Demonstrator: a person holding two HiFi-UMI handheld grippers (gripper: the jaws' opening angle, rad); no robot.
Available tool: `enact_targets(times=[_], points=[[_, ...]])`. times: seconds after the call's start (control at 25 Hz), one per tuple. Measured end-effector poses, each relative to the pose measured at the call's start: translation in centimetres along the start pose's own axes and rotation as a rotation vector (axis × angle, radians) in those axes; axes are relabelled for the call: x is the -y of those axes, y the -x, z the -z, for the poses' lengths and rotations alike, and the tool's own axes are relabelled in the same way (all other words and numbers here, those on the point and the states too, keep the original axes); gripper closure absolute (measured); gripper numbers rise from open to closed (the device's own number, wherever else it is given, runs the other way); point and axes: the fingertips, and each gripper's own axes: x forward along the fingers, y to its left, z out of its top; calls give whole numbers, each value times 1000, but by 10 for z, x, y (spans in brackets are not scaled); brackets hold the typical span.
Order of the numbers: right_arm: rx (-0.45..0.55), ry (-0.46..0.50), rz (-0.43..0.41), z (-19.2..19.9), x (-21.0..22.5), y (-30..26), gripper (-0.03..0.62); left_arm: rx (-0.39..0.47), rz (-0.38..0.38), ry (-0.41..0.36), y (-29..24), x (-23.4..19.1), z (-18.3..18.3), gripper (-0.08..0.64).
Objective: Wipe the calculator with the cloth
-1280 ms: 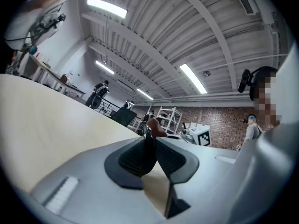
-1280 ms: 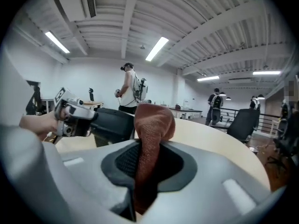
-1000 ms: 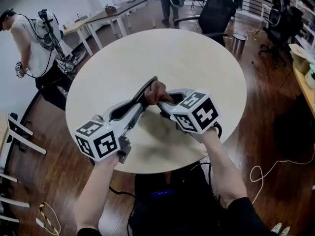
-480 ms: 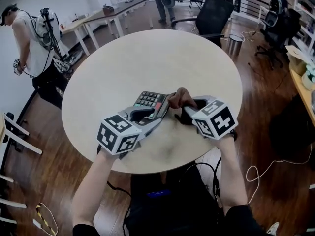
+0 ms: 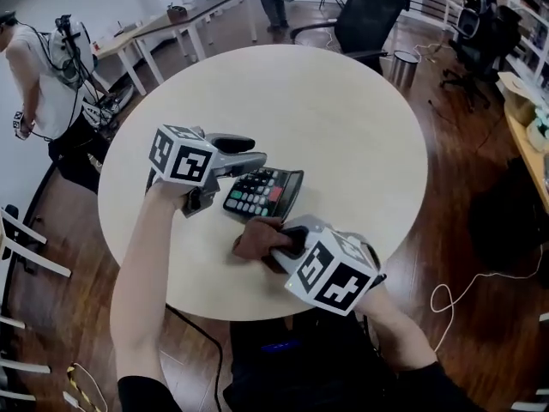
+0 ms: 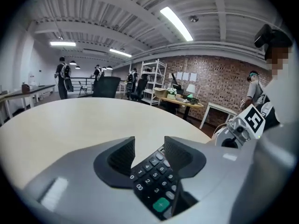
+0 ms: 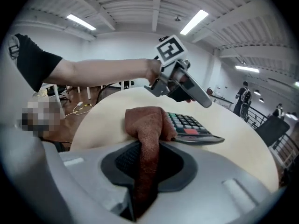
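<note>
On the table (image 5: 343, 110) the calculator (image 5: 264, 193) lies mid-frame, long axis left to right. The right claw (image 7: 148, 155), clamped on the cloth (image 7: 147, 122), is just below it. The left claw (image 6: 149, 141), whose jaws have just been opening, straddles its left end without gripping.

Your left gripper (image 6: 149, 146) is a smooth grey shell with two dark, fine-textured pads (image 6: 122, 155). Its jaws have just been opening, and the calculator (image 6: 152, 183) shows in the gap between them. Your right gripper (image 5: 279, 240) has the same grey shell. Each carries a white cube printed with black square markers: the left cube (image 5: 180, 157) and the right cube (image 5: 334, 275). You wear black short sleeves (image 5: 150, 393) and dark clothes, with a small blue light (image 5: 283, 347) at your waist.
</note>
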Motion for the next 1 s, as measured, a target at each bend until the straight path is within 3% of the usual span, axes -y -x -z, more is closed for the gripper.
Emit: enact_targets(times=[0.2, 0.36, 0.52, 0.64, 0.72, 0.8, 0.88, 1.0], points=[[-49, -53, 141, 20, 54, 6, 528, -123, 119, 37, -46, -19, 16, 351], [-60, -125, 199, 24, 99, -1, 528, -136, 138, 138, -43, -35, 33, 398], [-63, -176, 219, 29, 145, -9, 528, -59, 154, 271, -17, -36, 38, 489], [-43, -218, 174, 21, 163, -22, 528, 9, 175, 335, 3, -22, 42, 519], [-12, -256, 113, 13, 167, -31, 528, 25, 134, 311, 16, -19, 49, 544], [60, -339, 87, 10, 178, -27, 528, 81, 29, 316, 29, -37, 52, 544], [129, -438, 165, 16, 201, -10, 528, 185, -48, 423, 39, -63, 47, 534], [114, -509, 272, 30, 226, -5, 528, 288, -34, 580, 36, -84, 31, 524]])
